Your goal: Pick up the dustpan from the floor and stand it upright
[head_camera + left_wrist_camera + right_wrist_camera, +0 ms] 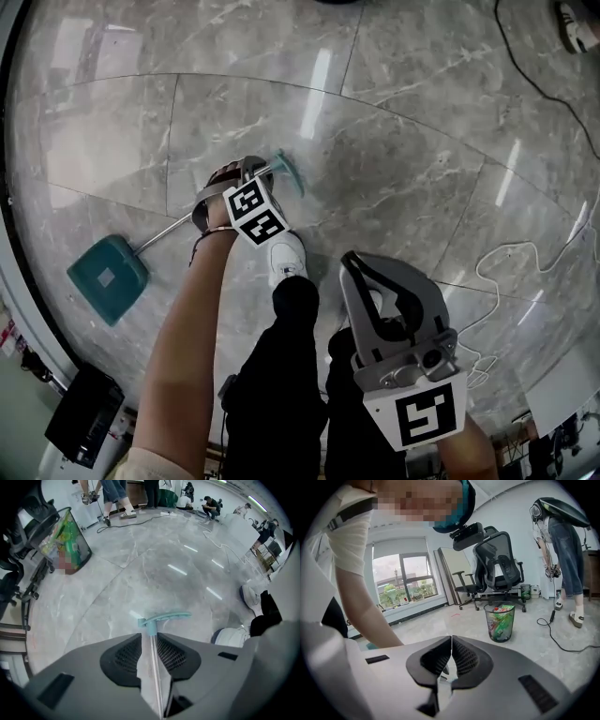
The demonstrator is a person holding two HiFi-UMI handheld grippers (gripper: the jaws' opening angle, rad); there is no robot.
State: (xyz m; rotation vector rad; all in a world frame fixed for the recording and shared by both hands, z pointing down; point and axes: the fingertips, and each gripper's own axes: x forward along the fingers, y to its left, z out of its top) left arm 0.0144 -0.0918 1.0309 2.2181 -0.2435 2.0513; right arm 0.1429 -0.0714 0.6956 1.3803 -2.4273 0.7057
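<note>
The dustpan lies flat at the head view's left, its handle between the left gripper's parted, unpressing jaws, while the right gripper is closed and empty, so gripping, lifting and standing it upright all remain.

Dustpan shaft partly behind left gripper

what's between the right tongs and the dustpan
In the head view, the person's black-trousered legs and a white shoe lie between the right tongs and the dustpan.
</note>
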